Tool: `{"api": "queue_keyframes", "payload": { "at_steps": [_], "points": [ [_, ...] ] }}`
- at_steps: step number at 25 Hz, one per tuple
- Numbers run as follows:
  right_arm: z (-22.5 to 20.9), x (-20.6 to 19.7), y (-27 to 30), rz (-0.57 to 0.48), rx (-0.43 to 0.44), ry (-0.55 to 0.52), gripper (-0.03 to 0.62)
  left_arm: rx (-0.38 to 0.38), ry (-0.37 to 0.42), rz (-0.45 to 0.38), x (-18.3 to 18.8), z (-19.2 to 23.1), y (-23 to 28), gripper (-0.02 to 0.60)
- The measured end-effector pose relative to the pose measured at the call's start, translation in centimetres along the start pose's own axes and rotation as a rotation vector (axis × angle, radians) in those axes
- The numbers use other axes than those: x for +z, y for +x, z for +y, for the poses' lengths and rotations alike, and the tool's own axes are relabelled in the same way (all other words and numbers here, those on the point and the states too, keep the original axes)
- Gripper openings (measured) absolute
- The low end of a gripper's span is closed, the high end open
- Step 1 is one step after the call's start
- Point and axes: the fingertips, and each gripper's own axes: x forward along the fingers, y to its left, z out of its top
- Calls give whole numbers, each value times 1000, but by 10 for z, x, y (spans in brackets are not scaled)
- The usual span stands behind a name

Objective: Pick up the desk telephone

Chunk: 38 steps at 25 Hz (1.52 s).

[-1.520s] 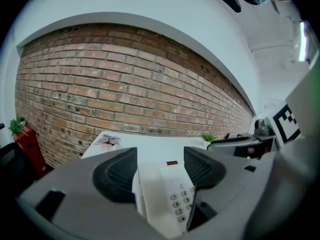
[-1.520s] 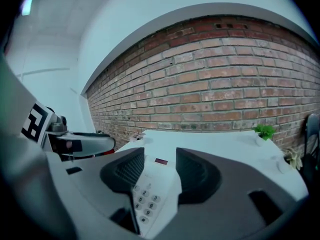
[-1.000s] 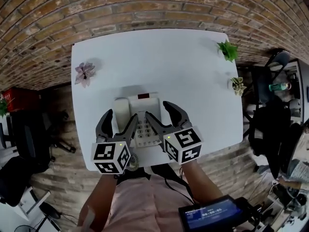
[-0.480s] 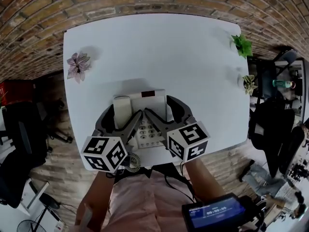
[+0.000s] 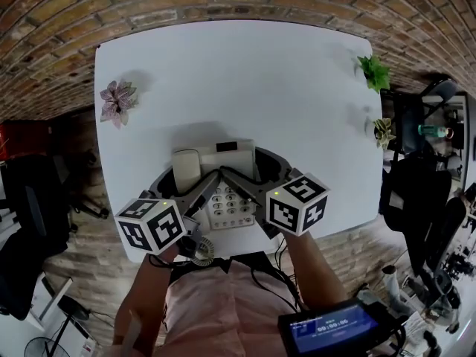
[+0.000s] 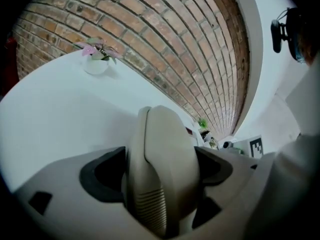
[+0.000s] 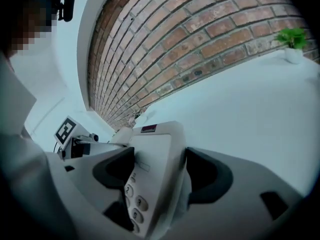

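White desk point(image 5: 223, 65), brick wall behind: desk telephone point(image 5: 223, 151) at 6 o'clock edge, L gripper point(image 5: 186, 178) jaws spread astride handset point(image 6: 165, 174), R gripper point(image 5: 249, 171) jaws opening round keypad body point(image 7: 150, 174); I'd seat both deeper, squeeze evenly, lift level.

The desk telephone point(image 5: 236, 157) is a pale cream set lying flat on the white counter point(image 5: 238, 73), close to its near edge and about midway across. Its handset point(image 5: 187, 168) rests in the cradle along the left side of the body, the ribbed earpiece end towards the near edge. A small dark red window point(image 5: 227, 146) sits at the far end, the grey-buttoned keypad point(image 5: 227, 203) nearer. A coiled cord point(image 5: 202, 251) curls at the counter's edge.
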Motion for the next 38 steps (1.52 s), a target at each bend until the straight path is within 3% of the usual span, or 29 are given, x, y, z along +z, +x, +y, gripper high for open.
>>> {"api": "queue_keyframes", "payload": {
  "at_steps": [7, 12, 15, 19, 26, 34, 38],
  "points": [
    [10, 9, -10, -134, 18, -87, 302, 22, 98, 15, -1, -4, -4, 411],
    [22, 14, -18, -204, 42, -167, 291, -5, 94, -42, 0, -8, -13, 419],
    [26, 15, -21, -224, 56, -191, 288, -64, 54, -40, -7, -7, -19, 431],
    [29, 15, -24, -243, 72, -216, 287, -192, -56, -26, -17, -7, -25, 448],
    [31, 14, -32, -305, 125, -248, 285, -327, -3, 32, -23, -22, -21, 449],
    [34, 12, -38, -313, 133, -275, 301, -305, 55, -66, -20, -26, -27, 451],
    [37, 9, -35, -263, 125, -309, 318, -299, 62, -104, -20, -25, -31, 449]
  ]
}}
